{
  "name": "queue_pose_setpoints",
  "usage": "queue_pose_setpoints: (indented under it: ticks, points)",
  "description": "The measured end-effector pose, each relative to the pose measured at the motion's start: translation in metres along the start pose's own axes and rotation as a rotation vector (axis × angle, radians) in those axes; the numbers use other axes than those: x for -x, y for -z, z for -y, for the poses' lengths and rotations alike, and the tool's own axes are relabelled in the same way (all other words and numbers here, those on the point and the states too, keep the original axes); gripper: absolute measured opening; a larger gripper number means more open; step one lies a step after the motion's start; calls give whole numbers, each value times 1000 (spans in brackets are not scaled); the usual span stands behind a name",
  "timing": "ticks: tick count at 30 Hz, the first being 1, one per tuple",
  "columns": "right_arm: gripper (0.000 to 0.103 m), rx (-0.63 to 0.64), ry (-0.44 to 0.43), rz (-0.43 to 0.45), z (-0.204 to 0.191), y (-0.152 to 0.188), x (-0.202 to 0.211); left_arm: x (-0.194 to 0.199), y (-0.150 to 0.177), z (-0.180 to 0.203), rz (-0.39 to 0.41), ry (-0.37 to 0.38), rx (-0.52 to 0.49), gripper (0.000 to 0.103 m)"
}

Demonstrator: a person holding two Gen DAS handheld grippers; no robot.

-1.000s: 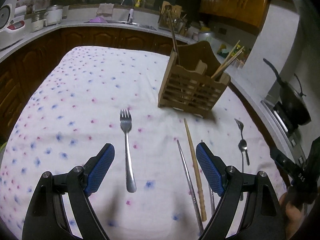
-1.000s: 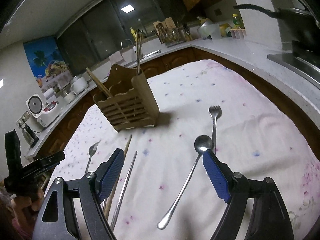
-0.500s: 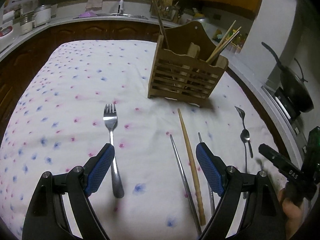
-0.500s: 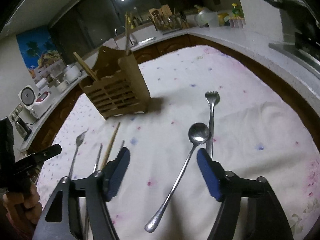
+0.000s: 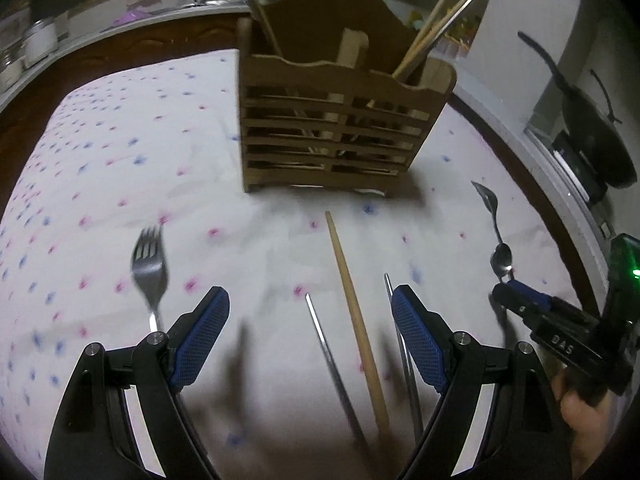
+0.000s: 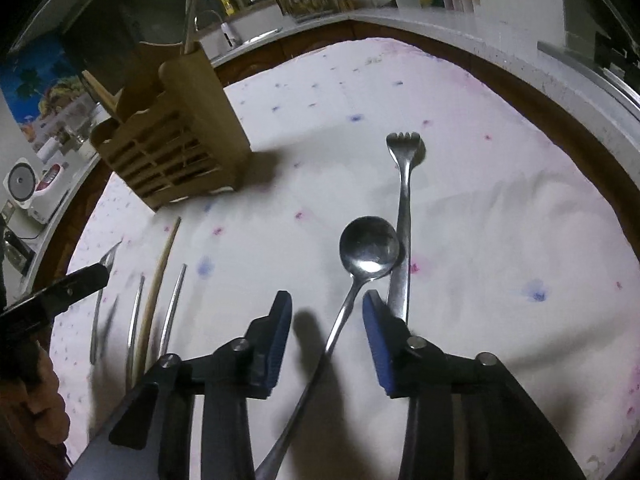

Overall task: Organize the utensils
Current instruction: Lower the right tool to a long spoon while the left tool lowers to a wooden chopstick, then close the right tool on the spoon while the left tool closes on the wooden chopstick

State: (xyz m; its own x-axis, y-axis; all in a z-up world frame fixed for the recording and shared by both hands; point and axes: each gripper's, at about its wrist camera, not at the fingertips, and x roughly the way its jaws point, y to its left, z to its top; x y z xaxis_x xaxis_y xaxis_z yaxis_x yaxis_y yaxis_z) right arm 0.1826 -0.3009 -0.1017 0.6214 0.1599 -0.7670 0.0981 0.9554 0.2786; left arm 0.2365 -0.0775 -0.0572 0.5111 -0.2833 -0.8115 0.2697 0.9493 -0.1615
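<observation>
While narrowing, right claw straddles spoon.

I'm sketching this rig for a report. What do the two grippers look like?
Both the left gripper and right gripper have black angular arms, silver pivot bolts and blue textured pads. The right one's body shows white lettering and a green light.

The tabletop wears a white cloth dotted pink and blue. A wooden caddy stands at the far centre. Nearer, a fork lies left; a wooden chopstick lies in the middle between two metal chopsticks. Right of these lie a spoon and a small fork, touching.
</observation>
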Motion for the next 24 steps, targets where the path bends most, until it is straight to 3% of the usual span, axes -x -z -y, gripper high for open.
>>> queue_pose_setpoints:
  ticks: [6,11,17,22,24]
  points:
    - [35,-6,2,-2,2,-10,-7,-28,-19,11,-51,2,-39,73]
    - [34,-29,-16,2,6,-13,-8,-55,-22,23,-117,-14,-91,49]
    - [34,-36,-38,30,6,-21,-4,-57,-23,32,-92,-59,-155,49]
    - [36,-2,15,72,5,-30,2,-59,-23,36,-86,-75,-180,50]
    - [36,-2,27,56,8,-35,-7,-60,-24,37,-76,-73,-186,41]
